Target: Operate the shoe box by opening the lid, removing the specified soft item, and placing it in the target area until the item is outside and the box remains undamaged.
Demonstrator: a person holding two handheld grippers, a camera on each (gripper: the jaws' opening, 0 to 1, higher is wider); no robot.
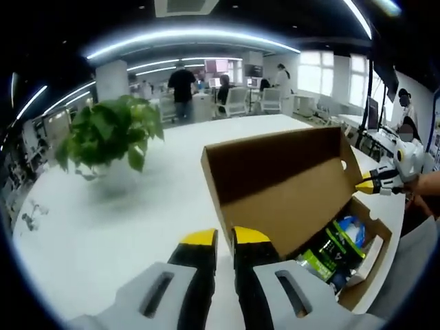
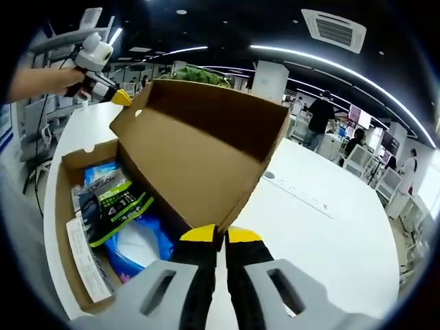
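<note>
In the left gripper view, the left tool [image 1: 225, 240] rises from the bottom with its yellow-tipped jaws clenched nearly together, a thin dark slit between them and nothing visibly caught there; the tips sit just at the lower edge of the raised lid [image 1: 282, 180] of the cardboard shoe box [image 1: 364, 271], and whether they touch the board cannot be told. The box stands open on the white worktop [image 1: 124, 227], its lid tilted up and back. Inside lie a green-and-black packet [image 1: 328, 256] and a blue soft item [image 1: 350, 225], both inside the box walls. At the lid's far corner the right tool [image 1: 372, 184] comes in from the right, its yellow tip at the cardboard edge, with a hand [image 1: 425, 184] behind it. A leafy potted plant [image 1: 110, 134] stands on the worktop well apart from the box, and people stand among desks in the office beyond. In the right gripper view, the right tool [image 2: 221, 237] has its yellow-tipped jaws closed almost to touching at the lid's [image 2: 199, 148] near edge, with no clear grip on the board to be seen. The shoe box [image 2: 69, 206] lies open to the left, holding the green-and-black packet [image 2: 113, 203] over the blue soft item [image 2: 141, 247], with a white paper strip [image 2: 86, 258] along the near wall. The left tool [image 2: 118, 96] meets the lid's upper corner, held by a hand [image 2: 41, 79].
</note>
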